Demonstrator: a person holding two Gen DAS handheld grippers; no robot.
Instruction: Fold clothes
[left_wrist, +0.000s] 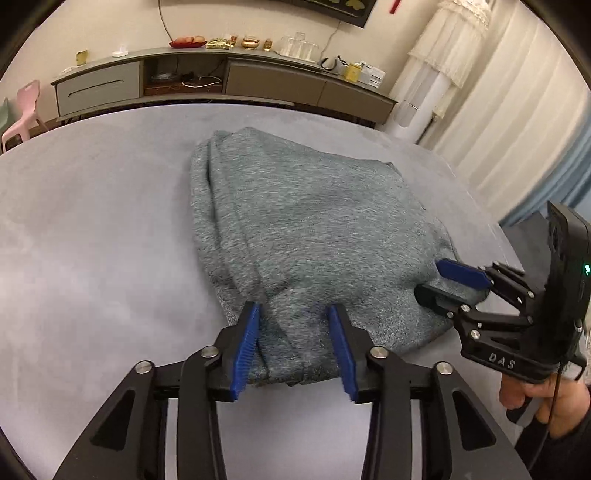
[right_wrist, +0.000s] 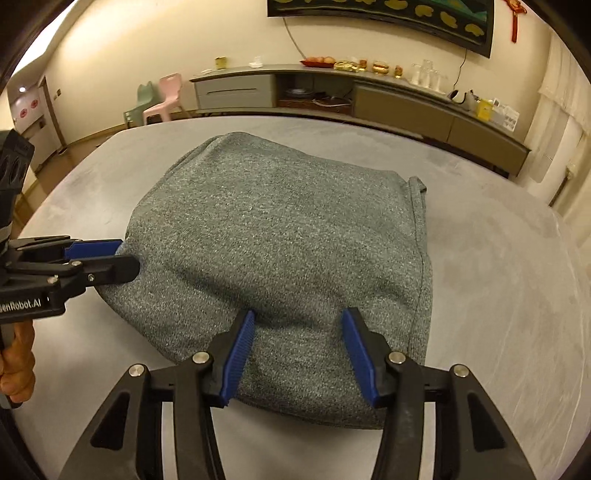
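A grey knit garment (left_wrist: 314, 221) (right_wrist: 280, 229) lies folded into a thick rectangle on the grey table (left_wrist: 92, 221) (right_wrist: 498, 277). My left gripper (left_wrist: 293, 332) is open at the garment's near left corner, its blue pads straddling a bunched fold of the edge. In the right wrist view the left gripper (right_wrist: 118, 258) meets the cloth's left side. My right gripper (right_wrist: 299, 347) stands open over the near edge, with fabric lying between the spread fingers. Seen from the left wrist, the right gripper (left_wrist: 443, 284) sits at the garment's right corner.
A long sideboard (left_wrist: 229, 74) (right_wrist: 369, 96) against the far wall carries glasses, a kettle and a fruit plate. A pink chair (right_wrist: 166, 98) stands left of it. Pale curtains (left_wrist: 517, 129) hang at the right. A hand (left_wrist: 546, 406) holds the right gripper's handle.
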